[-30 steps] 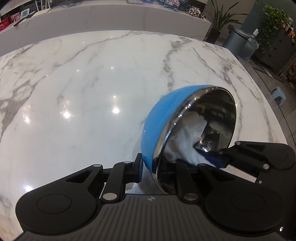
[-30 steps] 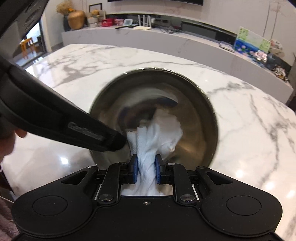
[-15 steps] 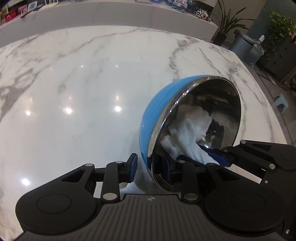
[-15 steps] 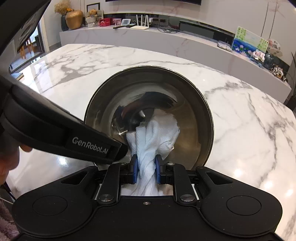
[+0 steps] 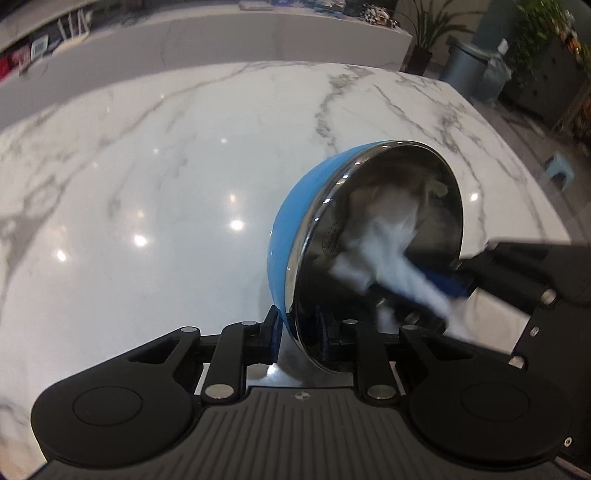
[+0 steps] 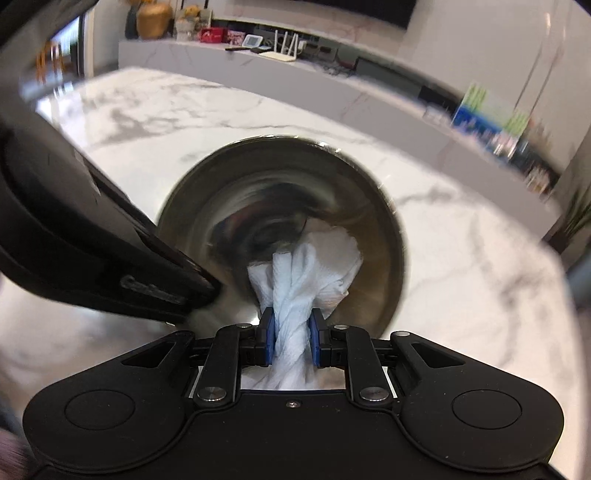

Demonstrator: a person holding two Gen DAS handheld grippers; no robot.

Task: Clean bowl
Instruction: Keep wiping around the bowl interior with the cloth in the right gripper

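A bowl (image 5: 295,236), blue outside and shiny steel inside, is held tilted on its side above the marble table. My left gripper (image 5: 297,332) is shut on the bowl's lower rim, one finger outside, one inside. My right gripper (image 6: 291,339) is shut on a twisted white paper towel (image 6: 314,266), whose bunched end presses against the lower inner wall of the bowl (image 6: 229,206). In the left wrist view the towel (image 5: 388,251) and the right gripper (image 5: 443,284) reach into the bowl from the right, blurred by motion.
The white marble table (image 5: 147,166) spreads out under and beyond the bowl. A long counter (image 6: 332,81) with small items runs behind it. A grey bin (image 5: 469,70) and potted plants (image 5: 432,29) stand on the floor past the table's far right corner.
The right gripper has swept the paper towel around inside the bowl, from the centre toward the lower right wall. The left gripper keeps its hold on the rim, with the bowl tilted slightly differently.
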